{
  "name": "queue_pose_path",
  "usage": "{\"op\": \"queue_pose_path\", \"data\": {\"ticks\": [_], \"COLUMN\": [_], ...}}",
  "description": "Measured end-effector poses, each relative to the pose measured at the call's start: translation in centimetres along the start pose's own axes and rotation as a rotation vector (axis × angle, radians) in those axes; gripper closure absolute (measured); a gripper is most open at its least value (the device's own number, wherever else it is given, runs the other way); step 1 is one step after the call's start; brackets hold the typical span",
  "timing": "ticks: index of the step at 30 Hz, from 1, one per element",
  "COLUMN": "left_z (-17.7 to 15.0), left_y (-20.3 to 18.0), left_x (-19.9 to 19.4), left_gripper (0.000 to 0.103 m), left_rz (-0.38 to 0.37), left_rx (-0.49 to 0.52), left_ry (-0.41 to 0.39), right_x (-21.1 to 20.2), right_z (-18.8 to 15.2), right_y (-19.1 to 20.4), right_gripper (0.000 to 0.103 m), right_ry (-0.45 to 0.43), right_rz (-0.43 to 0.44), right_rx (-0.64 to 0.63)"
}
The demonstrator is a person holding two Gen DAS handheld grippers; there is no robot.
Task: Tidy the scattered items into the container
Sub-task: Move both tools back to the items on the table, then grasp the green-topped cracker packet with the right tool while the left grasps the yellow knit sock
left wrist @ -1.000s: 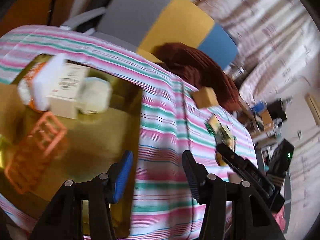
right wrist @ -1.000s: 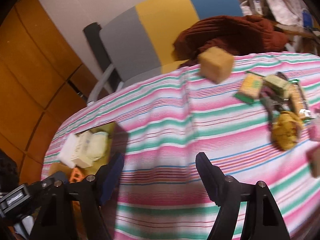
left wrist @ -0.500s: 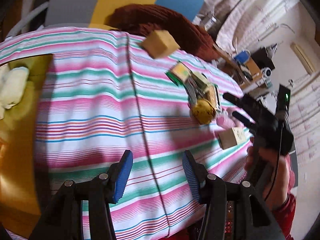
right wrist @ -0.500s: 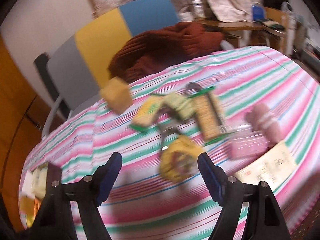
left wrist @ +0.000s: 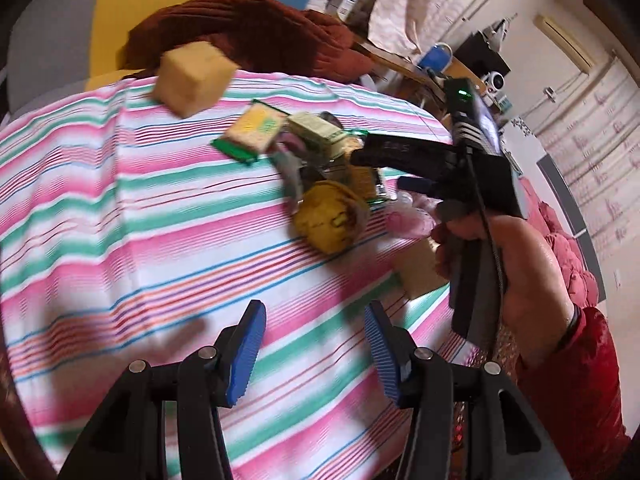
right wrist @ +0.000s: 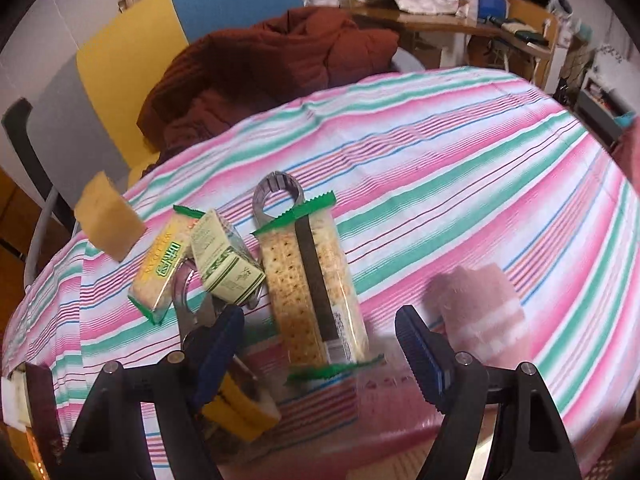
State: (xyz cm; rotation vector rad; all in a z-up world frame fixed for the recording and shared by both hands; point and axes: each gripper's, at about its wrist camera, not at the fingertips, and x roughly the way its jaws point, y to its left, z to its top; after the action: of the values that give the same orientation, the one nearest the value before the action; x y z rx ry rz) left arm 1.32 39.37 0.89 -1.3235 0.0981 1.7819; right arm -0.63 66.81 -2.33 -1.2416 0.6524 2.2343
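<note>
Scattered items lie on the striped tablecloth: a long cracker packet, a small green-and-cream box, a yellow wafer packet, a metal wrench, a tan sponge cube, a pink blurred item and a yellow packet. My right gripper is open, hovering over the near end of the cracker packet. My left gripper is open and empty above bare cloth, short of the yellow packet. The right gripper shows in the left wrist view. The container is out of view.
A chair with grey, yellow and blue panels holds a brown garment behind the table. A cluttered desk stands at the back right. The table edge curves close below both grippers.
Both grippers have swung right, away from the yellow container, which left the left wrist view. The right gripper has closed in on the pile and now hovers over the cracker packet.
</note>
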Motion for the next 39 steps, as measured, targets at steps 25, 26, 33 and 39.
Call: {"op": "queue_pose_path", "data": {"ticks": [25, 26, 33, 39], "left_z": [5.8, 5.8, 3.9, 1.4], "left_y": [-2.8, -2.6, -0.6, 1.0], "left_x": [9.3, 9.7, 8.8, 6.7], "left_gripper": [0.056, 0.064, 0.072, 0.075], "left_rz": [0.088, 0.097, 0.031, 0.013], "left_rx": [0.111, 0.099, 0.051, 0.011], "left_ry": [0.076, 0.089, 0.099, 0.084], "right_x": [1.9, 1.9, 2.1, 2.0], "right_z": [-0.2, -0.2, -0.1, -0.2], "right_y": [-2.3, -2.2, -1.8, -1.8], "right_gripper": [0.048, 0.048, 0.048, 0.048], "right_ry": [0.128, 0.128, 0.129, 0.127], "right_rz": [0.005, 0.004, -0.002, -0.004], "right_rx": [0.065, 0.064, 0.056, 0.049]}}
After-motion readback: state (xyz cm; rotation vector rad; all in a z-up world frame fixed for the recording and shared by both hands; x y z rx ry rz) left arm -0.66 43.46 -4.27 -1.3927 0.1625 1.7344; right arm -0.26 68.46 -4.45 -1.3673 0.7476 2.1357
